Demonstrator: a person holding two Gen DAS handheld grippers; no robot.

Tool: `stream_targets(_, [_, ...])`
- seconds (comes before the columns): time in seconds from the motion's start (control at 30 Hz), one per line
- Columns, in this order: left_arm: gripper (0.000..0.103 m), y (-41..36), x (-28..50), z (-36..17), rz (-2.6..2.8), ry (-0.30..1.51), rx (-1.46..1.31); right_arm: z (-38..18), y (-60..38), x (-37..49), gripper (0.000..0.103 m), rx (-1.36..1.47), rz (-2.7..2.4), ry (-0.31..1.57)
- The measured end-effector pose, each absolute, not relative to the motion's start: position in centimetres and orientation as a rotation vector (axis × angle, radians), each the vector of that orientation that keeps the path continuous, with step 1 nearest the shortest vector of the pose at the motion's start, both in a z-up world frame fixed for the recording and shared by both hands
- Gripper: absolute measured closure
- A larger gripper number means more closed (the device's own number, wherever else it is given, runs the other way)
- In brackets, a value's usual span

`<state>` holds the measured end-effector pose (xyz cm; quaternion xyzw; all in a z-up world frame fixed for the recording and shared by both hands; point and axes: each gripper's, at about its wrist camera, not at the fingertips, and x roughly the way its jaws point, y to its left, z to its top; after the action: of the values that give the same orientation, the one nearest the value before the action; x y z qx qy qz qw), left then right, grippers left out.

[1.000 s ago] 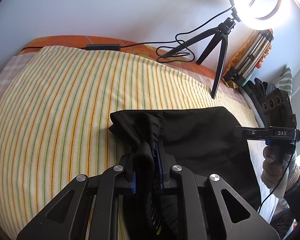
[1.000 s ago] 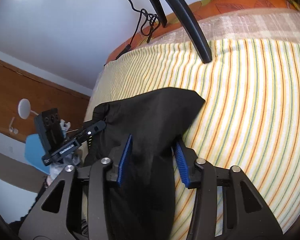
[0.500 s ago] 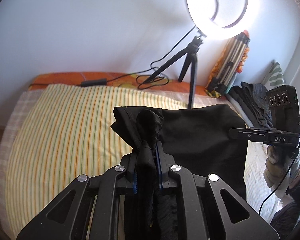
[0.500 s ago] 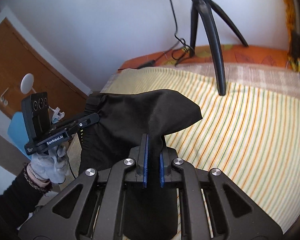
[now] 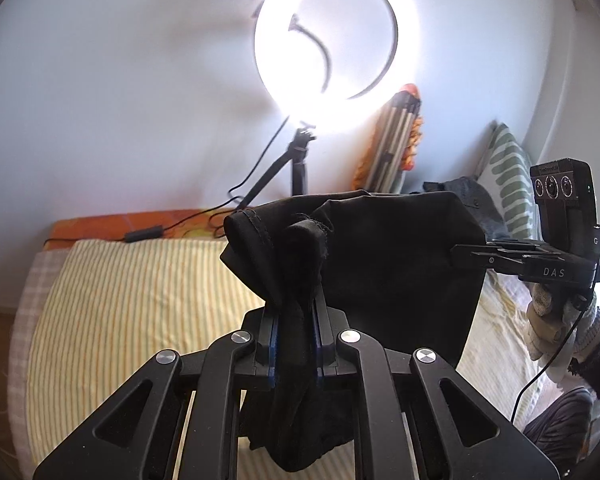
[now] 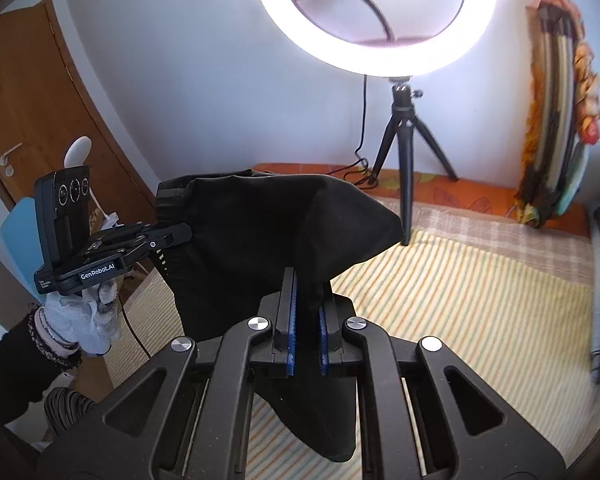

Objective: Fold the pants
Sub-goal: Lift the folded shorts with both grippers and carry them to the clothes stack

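The black pants (image 5: 388,256) hang lifted above the striped bed (image 5: 132,292), stretched between both grippers. My left gripper (image 5: 294,320) is shut on a bunched edge of the pants at their left end. My right gripper (image 6: 306,320) is shut on the other end of the pants (image 6: 260,240). In the left wrist view the right gripper (image 5: 460,254) shows at the pants' right edge. In the right wrist view the left gripper (image 6: 180,234) shows at their left edge. The cloth below the jaws hangs out of view.
A lit ring light (image 6: 376,12) on a black tripod (image 6: 404,152) stands at the far edge of the bed (image 6: 480,300), with a cable (image 5: 148,234) beside it. Dark clothes (image 5: 472,200) and a pillow (image 5: 508,184) lie at the right. A wooden door (image 6: 24,120) is at the left.
My right gripper has shut on the pants. Both grippers have risen and lifted the pants off the bed, so the views now tilt up toward the ring light.
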<state>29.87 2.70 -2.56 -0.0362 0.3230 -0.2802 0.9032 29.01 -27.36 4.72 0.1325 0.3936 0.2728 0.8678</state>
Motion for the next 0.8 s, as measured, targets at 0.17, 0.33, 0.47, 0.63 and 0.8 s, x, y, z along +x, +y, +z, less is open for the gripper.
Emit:
stream_targets(0.17, [0.092,-1.1,29.3,-0.9,-0.655,0.629,-0.075,6.9,-30.3,27.5,0.094,0.267,0.516,0.777])
stream_targets(0.33, [0.092,-5.8,28.8,0.6,-0.739,0.600,-0.078,8.9,-34.9,25.5,0.094,0.273,0.444,0.746])
stream_targets(0.47, [0.092,-9.7,28.8,1.4,-0.802,0.590,-0.082,10.0,-38.2,23.9,0.094,0.260,0.383,0.732])
stream_targets(0.63, [0.092,-14.3,28.6,2.3,-0.875,0.570,-0.070,10.8,-43.2,22.1,0.094,0.265,0.297,0.711])
stream_targets(0.8, [0.092,-19.9,28.7,3.5,-0.958,0.539,-0.071,11.7,-48.7,20.1,0.094,0.268,0.194,0.680])
